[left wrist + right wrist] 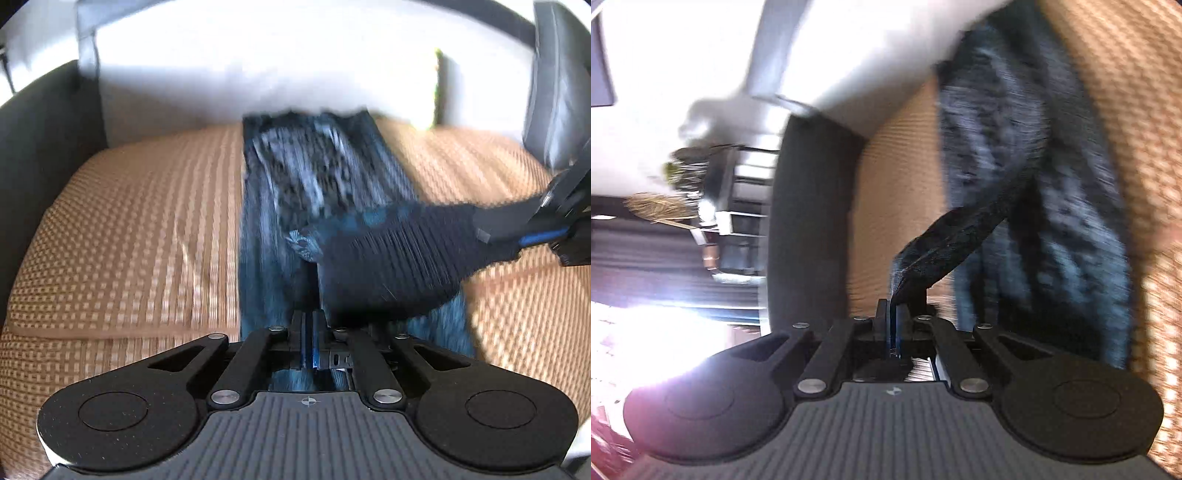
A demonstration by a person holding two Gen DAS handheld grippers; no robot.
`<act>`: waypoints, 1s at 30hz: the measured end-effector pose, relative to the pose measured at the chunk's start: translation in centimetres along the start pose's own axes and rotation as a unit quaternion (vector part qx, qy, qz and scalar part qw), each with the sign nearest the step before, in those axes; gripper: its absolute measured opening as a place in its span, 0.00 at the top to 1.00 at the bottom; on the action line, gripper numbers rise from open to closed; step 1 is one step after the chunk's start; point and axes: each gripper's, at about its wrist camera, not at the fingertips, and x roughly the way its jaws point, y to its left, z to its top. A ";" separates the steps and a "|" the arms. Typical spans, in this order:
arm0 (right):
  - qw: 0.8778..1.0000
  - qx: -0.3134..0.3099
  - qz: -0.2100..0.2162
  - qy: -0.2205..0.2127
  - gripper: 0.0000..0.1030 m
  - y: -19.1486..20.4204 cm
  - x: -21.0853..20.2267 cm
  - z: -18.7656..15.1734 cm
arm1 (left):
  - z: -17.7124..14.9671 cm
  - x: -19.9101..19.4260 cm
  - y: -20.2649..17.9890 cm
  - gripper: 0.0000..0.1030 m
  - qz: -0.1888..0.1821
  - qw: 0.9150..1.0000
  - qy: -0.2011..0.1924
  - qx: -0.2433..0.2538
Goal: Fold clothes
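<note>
A long dark blue garment (314,177) with a pale mottled print lies stretched along a woven tan mat (129,221) on a sofa. My left gripper (309,319) stands at its near end, pointing steeply down, jaws almost together with a fold of the fabric pinched between them. From the right, my right gripper (517,229) is shut on a dark ribbed flap of the garment and holds it lifted over the rest. In the right wrist view, the right gripper (892,308) clamps a black hem strip that rises from the garment (1052,221). Both views are blurred.
A dark sofa arm (37,147) bounds the mat on the left, also seen as the sofa arm (812,221). A white back cushion (258,74) and a grey pillow (554,92) stand behind. Shelves (738,184) with a plant lie beyond the sofa.
</note>
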 end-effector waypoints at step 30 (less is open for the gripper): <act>0.984 0.001 -0.166 0.064 0.75 -8.5 6.2 -3.4 | 3.3 5.8 2.0 0.99 -0.154 0.975 0.129 -0.091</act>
